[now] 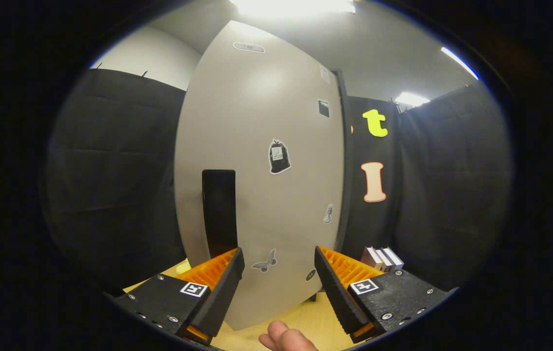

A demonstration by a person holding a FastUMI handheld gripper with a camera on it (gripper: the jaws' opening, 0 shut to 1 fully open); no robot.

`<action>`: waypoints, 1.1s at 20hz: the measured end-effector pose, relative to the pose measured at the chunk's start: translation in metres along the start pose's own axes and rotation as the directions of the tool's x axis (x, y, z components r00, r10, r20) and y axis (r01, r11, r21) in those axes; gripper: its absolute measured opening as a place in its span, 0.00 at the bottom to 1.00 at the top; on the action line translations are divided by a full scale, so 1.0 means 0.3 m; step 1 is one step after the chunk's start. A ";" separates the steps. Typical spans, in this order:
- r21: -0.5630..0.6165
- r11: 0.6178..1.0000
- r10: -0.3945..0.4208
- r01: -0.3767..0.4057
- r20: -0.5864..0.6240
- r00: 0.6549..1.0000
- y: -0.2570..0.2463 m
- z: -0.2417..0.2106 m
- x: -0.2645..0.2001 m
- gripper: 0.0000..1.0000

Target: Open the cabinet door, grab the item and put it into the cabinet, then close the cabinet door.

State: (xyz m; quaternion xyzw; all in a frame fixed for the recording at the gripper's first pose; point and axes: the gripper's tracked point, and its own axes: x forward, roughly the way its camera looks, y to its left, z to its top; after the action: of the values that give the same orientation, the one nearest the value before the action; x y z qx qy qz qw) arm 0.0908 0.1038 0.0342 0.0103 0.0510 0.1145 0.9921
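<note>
The gripper [279,273] is wide open and holds nothing, just before the closed cabinet door [262,161], near its black handle [218,212]. The books [382,258] stand on the table [301,317] to the right, beyond the right finger.

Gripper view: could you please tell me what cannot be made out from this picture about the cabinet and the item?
- Cabinet door: it faces the camera and hides the cabinet's inside.
- Handle: its lower end sits behind one of the fingers.
- Stickers: too small to make out.
- Small boxes: partly hidden behind the other finger.
- Gripper: open, nothing held.
</note>
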 end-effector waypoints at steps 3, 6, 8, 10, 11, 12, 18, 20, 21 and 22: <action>-0.029 0.999 0.025 -0.025 0.004 1.000 0.126 0.007 0.021 0.93; -0.060 0.998 0.027 -0.025 0.035 0.999 0.227 0.010 0.023 0.93; -0.052 0.999 0.017 -0.015 0.035 0.999 0.279 -0.005 0.013 0.94; -0.040 0.999 0.007 -0.005 0.041 0.999 0.333 -0.022 0.008 0.94; -0.034 0.999 0.004 -0.002 0.044 0.999 0.362 -0.029 0.007 0.94; -0.036 0.999 0.009 -0.008 0.037 0.999 0.390 -0.040 0.008 0.94; -0.046 0.999 0.021 -0.019 0.025 0.999 0.451 -0.080 0.023 0.95; -0.046 0.999 -0.002 0.003 0.020 1.000 0.443 -0.101 0.041 0.95; -0.045 0.999 -0.012 0.013 0.009 1.000 0.441 -0.114 0.046 0.95; -0.040 0.999 -0.009 0.009 0.002 1.000 0.447 -0.121 0.055 0.95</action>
State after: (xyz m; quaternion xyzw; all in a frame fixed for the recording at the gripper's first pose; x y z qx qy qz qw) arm 0.0728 0.2383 0.0007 -0.0096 0.0479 0.1109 0.9926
